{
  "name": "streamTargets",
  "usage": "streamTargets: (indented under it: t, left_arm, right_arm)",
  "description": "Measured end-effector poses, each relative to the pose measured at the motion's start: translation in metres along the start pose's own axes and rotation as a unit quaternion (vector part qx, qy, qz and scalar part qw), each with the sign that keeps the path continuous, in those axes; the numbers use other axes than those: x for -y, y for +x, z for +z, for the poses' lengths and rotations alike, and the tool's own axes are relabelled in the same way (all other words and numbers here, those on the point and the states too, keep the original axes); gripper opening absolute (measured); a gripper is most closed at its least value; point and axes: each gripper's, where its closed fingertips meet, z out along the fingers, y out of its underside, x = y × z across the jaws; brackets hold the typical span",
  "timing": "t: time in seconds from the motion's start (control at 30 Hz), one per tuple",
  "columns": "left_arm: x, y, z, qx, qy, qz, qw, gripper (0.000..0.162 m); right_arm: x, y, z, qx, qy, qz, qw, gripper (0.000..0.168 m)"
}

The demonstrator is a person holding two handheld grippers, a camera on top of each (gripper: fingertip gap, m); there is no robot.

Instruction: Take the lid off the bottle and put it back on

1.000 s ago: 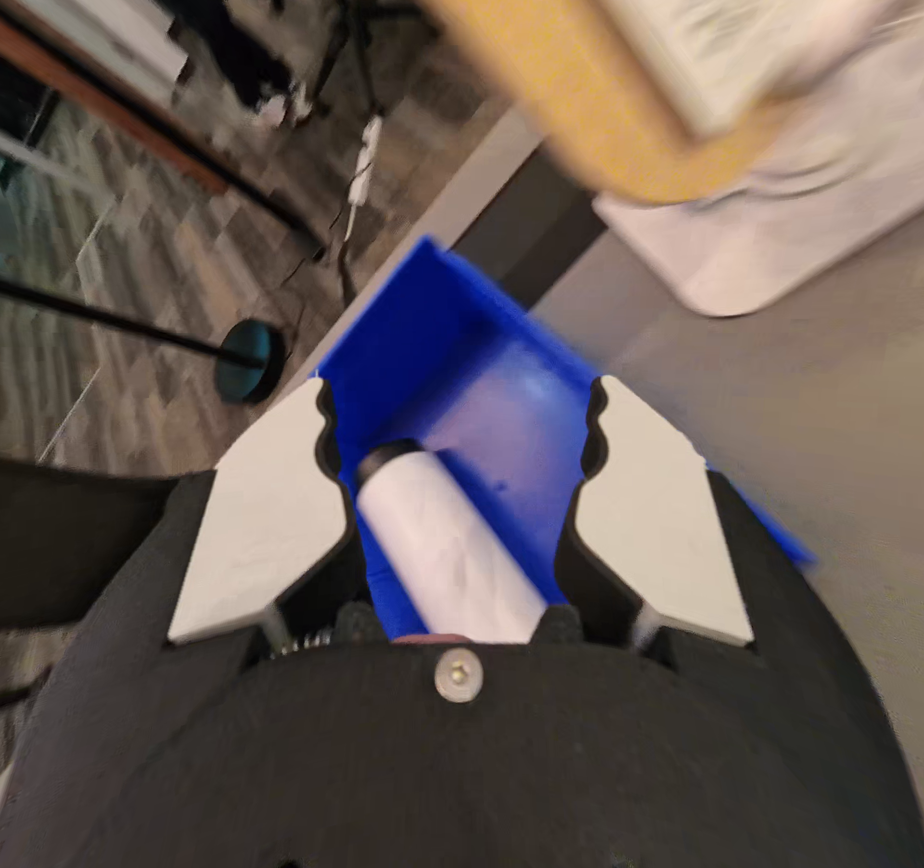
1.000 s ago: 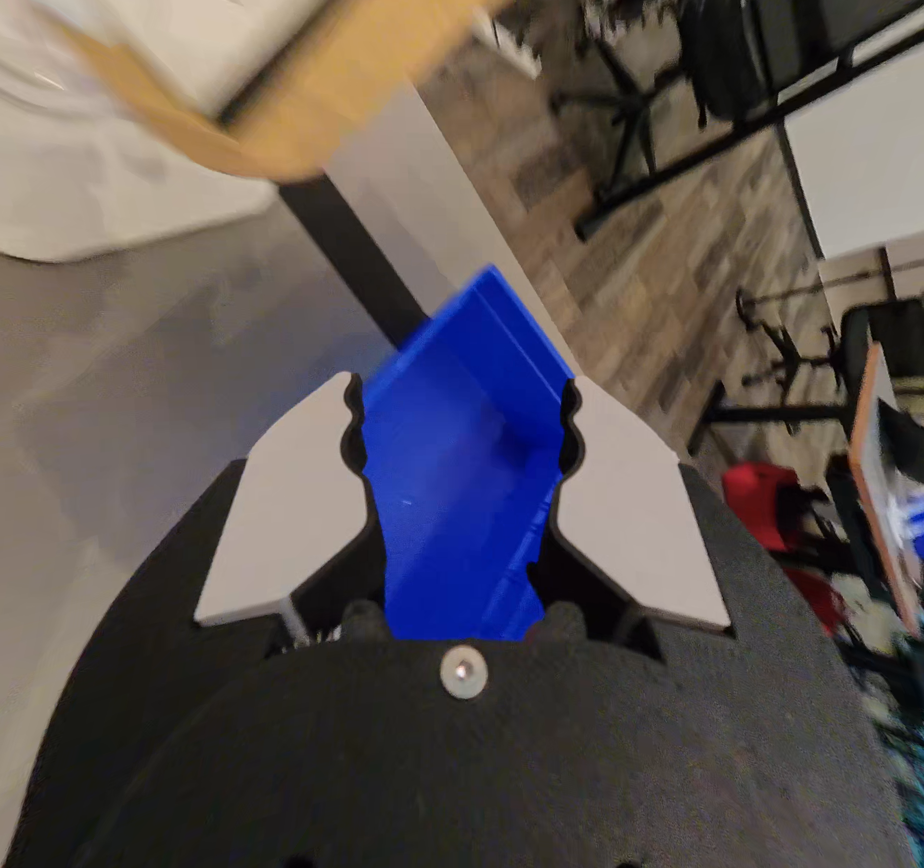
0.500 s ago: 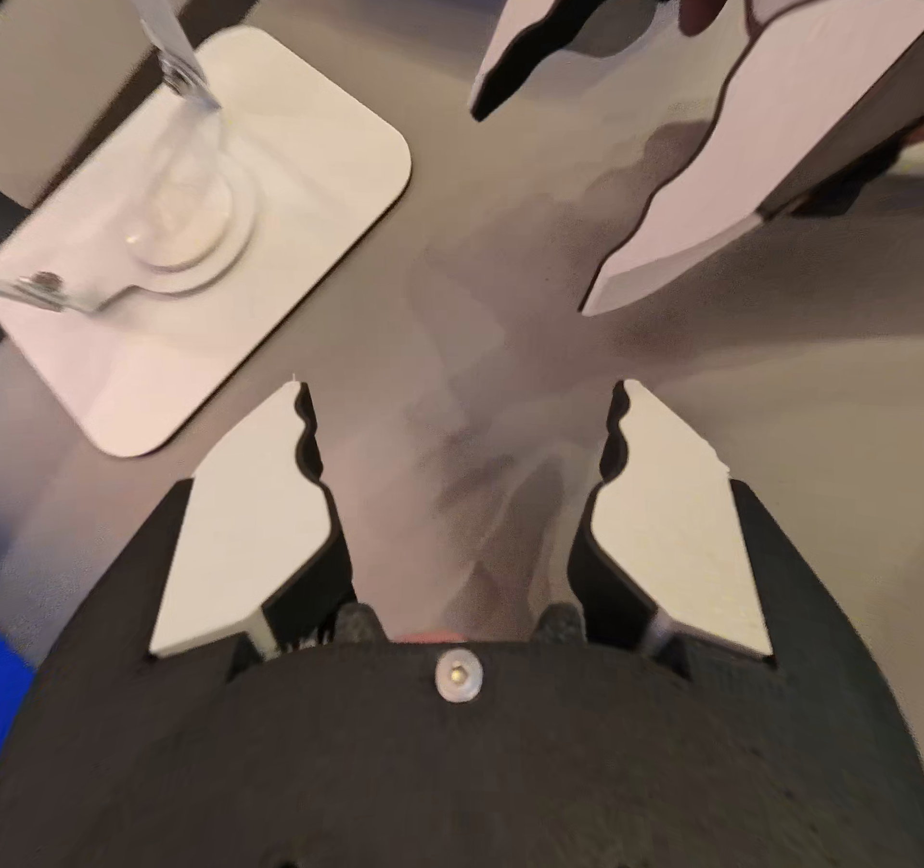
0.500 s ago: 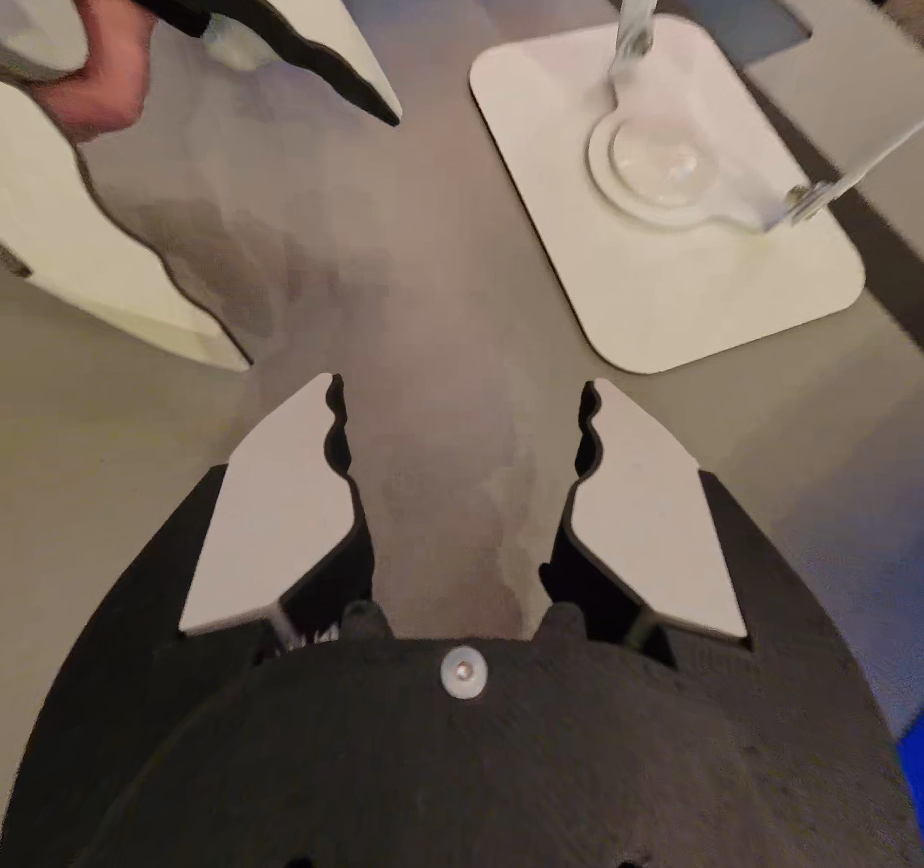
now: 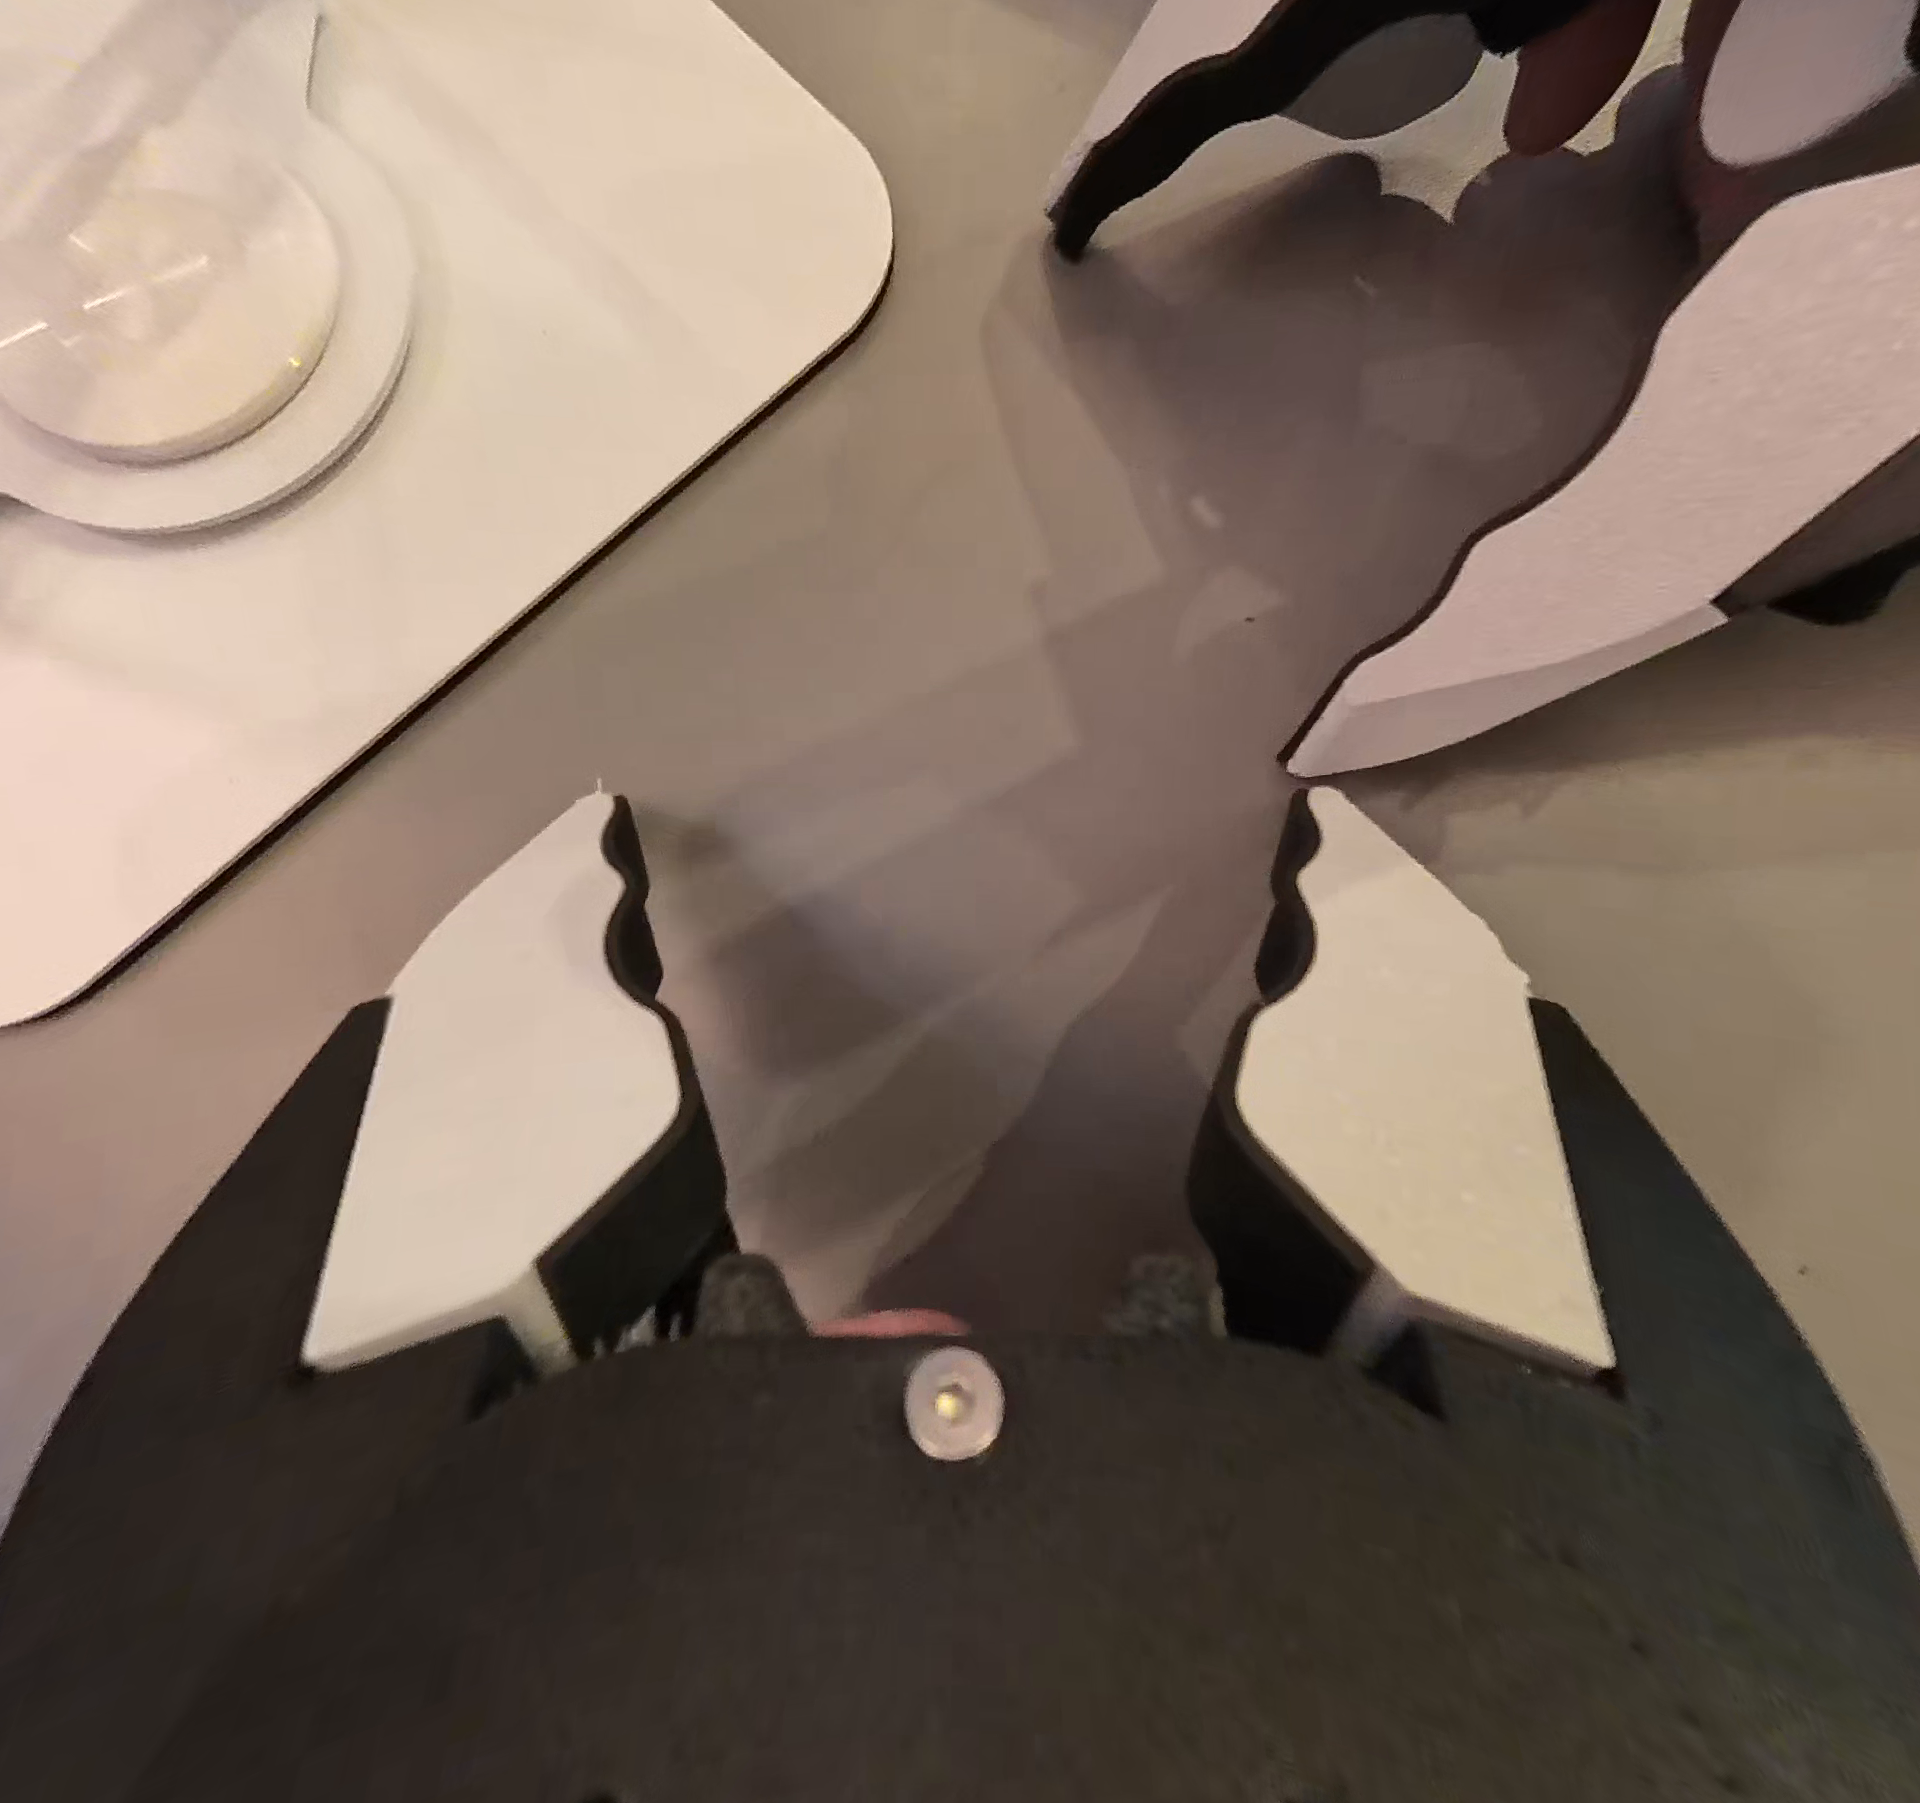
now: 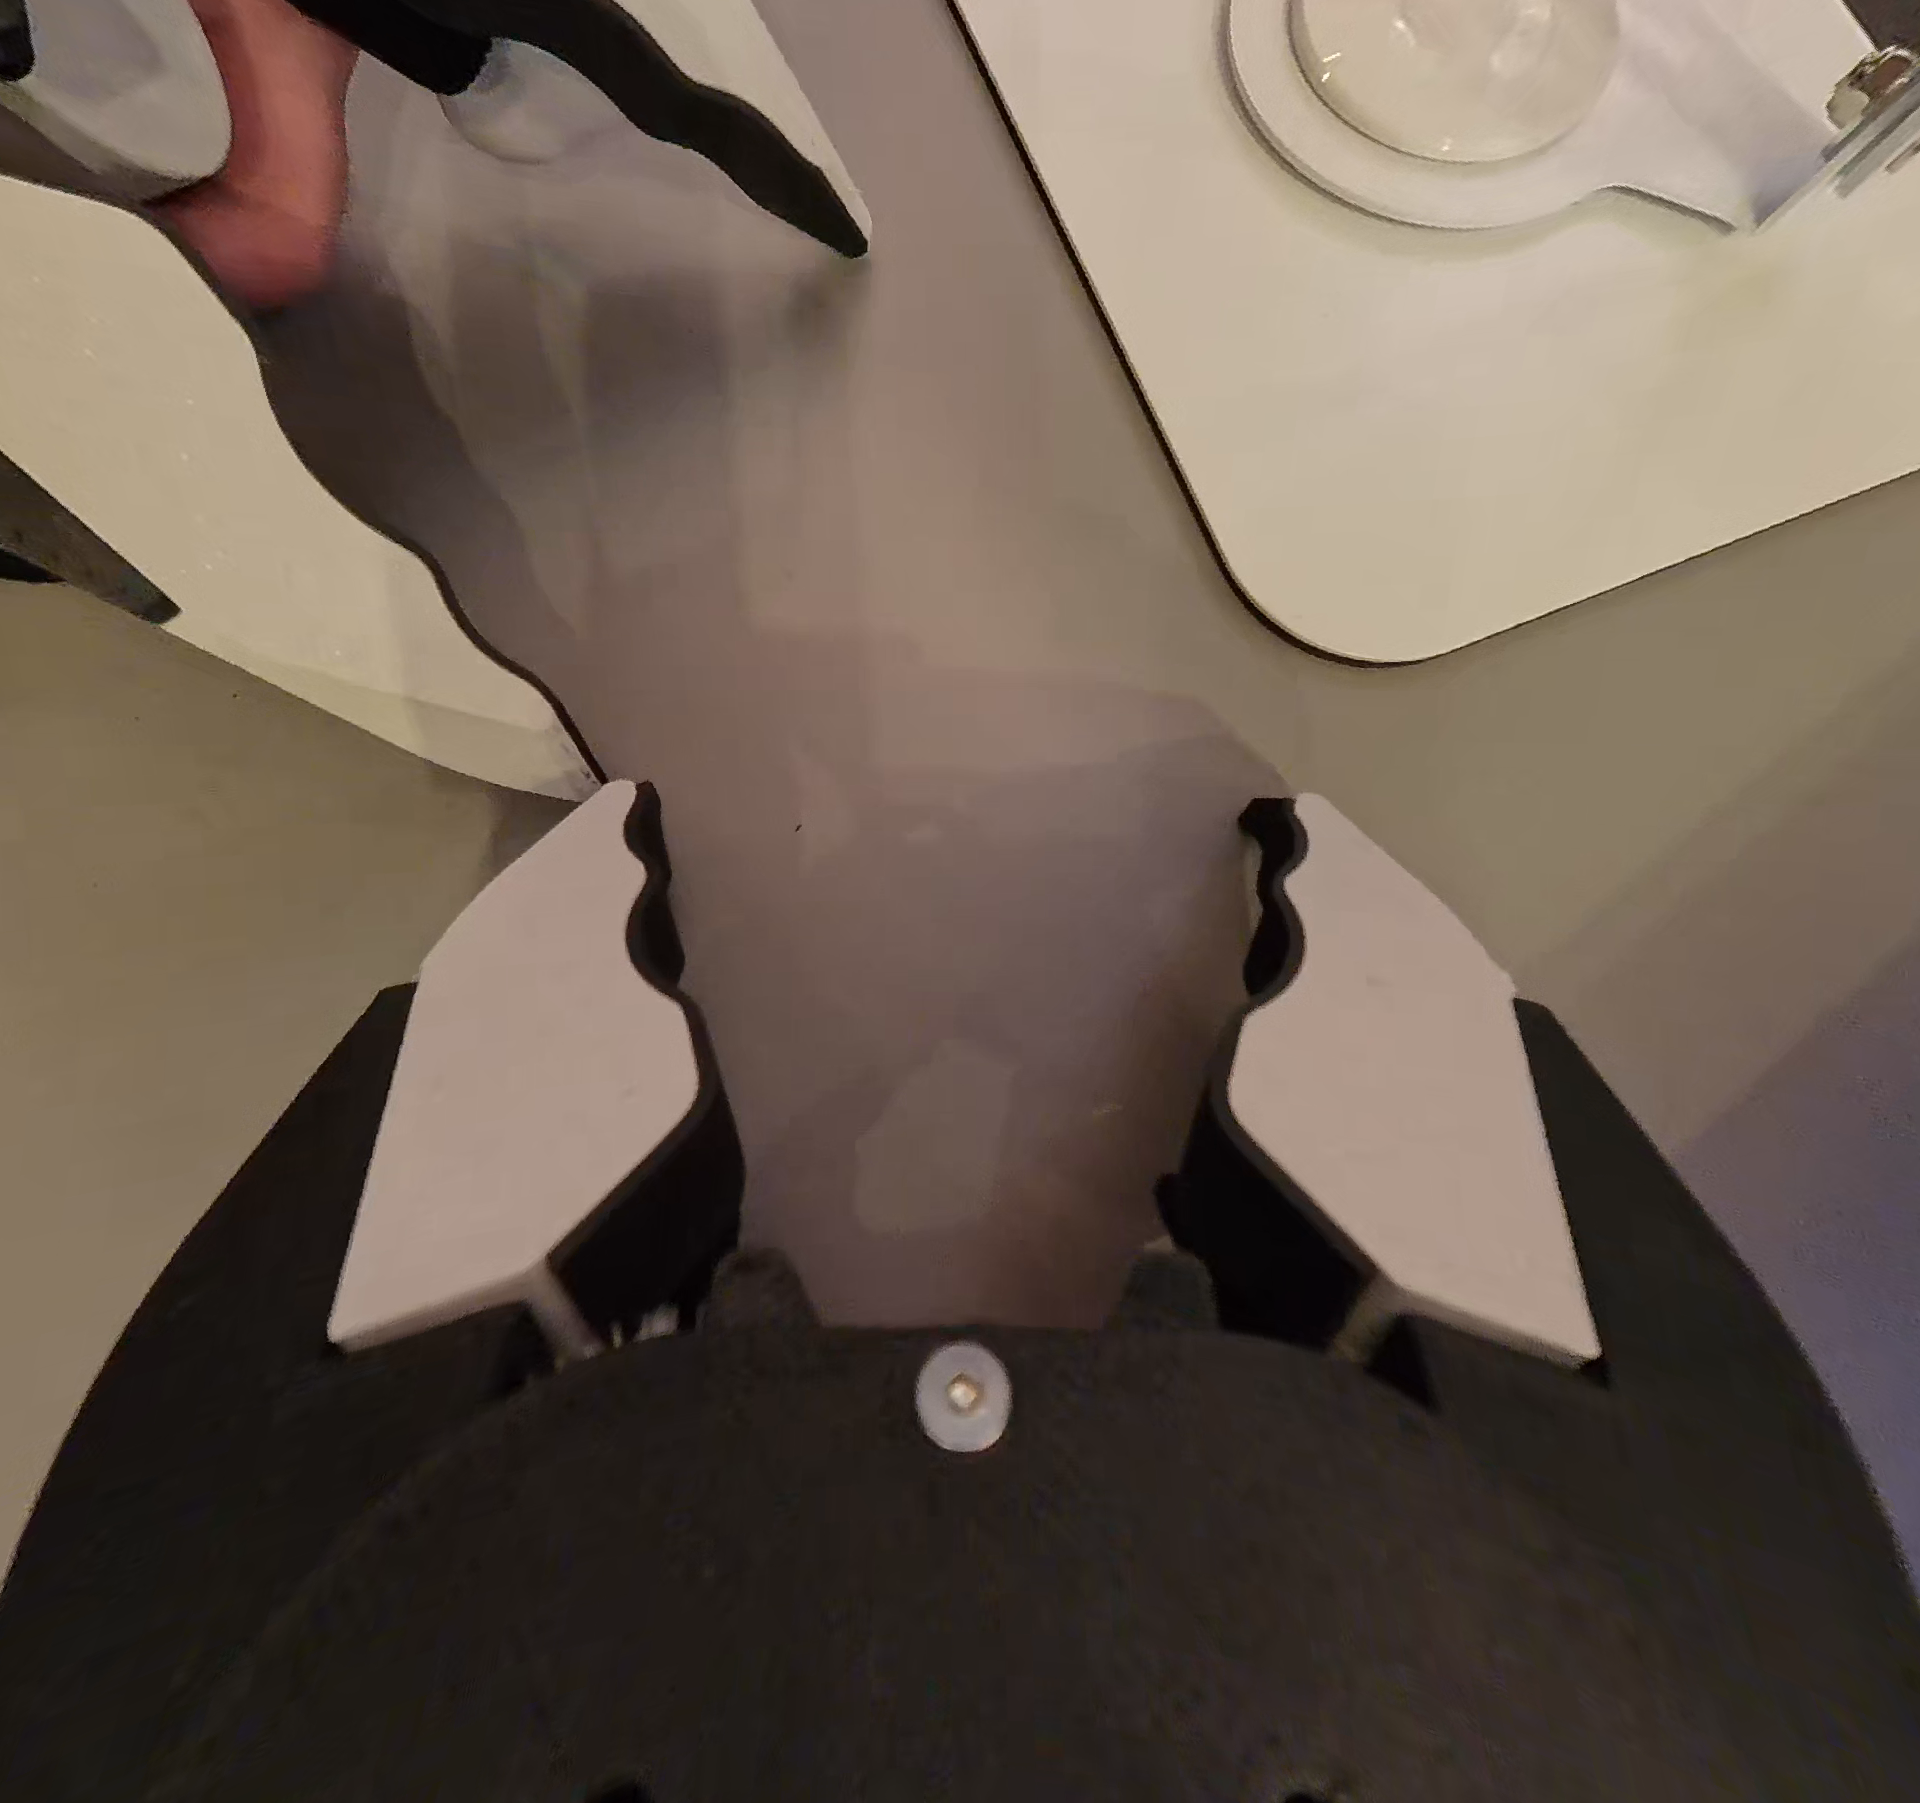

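Left gripper point(image 5: 956, 808): fingers spread wide, nothing between them, poised over the grey table point(image 5: 1558, 974). Right gripper point(image 6: 945, 803): likewise wide and empty, tip nearly meeting the left one. White stand base point(image 6: 1455, 351) lies just beside both. The bottle appears in neither view.

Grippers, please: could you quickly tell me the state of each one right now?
Left gripper: open, holding nothing, over the grey table.
Right gripper: open, holding nothing, over the same table.
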Motion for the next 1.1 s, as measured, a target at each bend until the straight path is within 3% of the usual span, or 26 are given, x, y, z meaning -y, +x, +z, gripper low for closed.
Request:
streamTargets:
  t: [0.4, 0.47, 0.57, 0.7, 0.8, 0.93, 1.1]
  left_arm:
    - [-0.005, 0.013, -0.01, -0.047, 0.004, 0.018, 0.999, 0.101]
    - [-0.005, 0.025, -0.034, -0.099, 0.012, 0.022, 0.995, 0.095]
    - [0.007, 0.013, -0.095, -0.09, 0.052, 0.016, 0.994, 0.093]
    - [0.01, -0.076, -0.194, 0.098, 0.101, -0.024, 0.99, 0.092]
    - [-0.026, -0.159, -0.235, 0.226, 0.02, -0.07, 0.971, 0.097]
    - [-0.089, -0.248, -0.236, 0.291, -0.12, -0.136, 0.939, 0.107]
    - [-0.15, -0.295, -0.215, 0.285, -0.249, -0.203, 0.903, 0.103]
  right_arm:
    - [-0.001, 0.002, 0.0, 0.0, -0.001, -0.001, 1.0, 0.11]
    - [-0.001, 0.003, 0.0, 0.0, -0.001, -0.001, 1.0, 0.11]
    - [-0.001, 0.003, -0.001, 0.001, -0.001, -0.002, 1.0, 0.11]
    - [-0.001, 0.003, -0.001, 0.001, -0.001, -0.003, 1.0, 0.109]
    - [-0.001, 0.003, -0.001, 0.001, 0.0, -0.003, 1.0, 0.109]
    - [-0.002, 0.003, -0.001, 0.002, 0.0, -0.004, 1.0, 0.109]
    - [-0.002, 0.003, -0.001, 0.003, 0.0, -0.005, 1.0, 0.109]
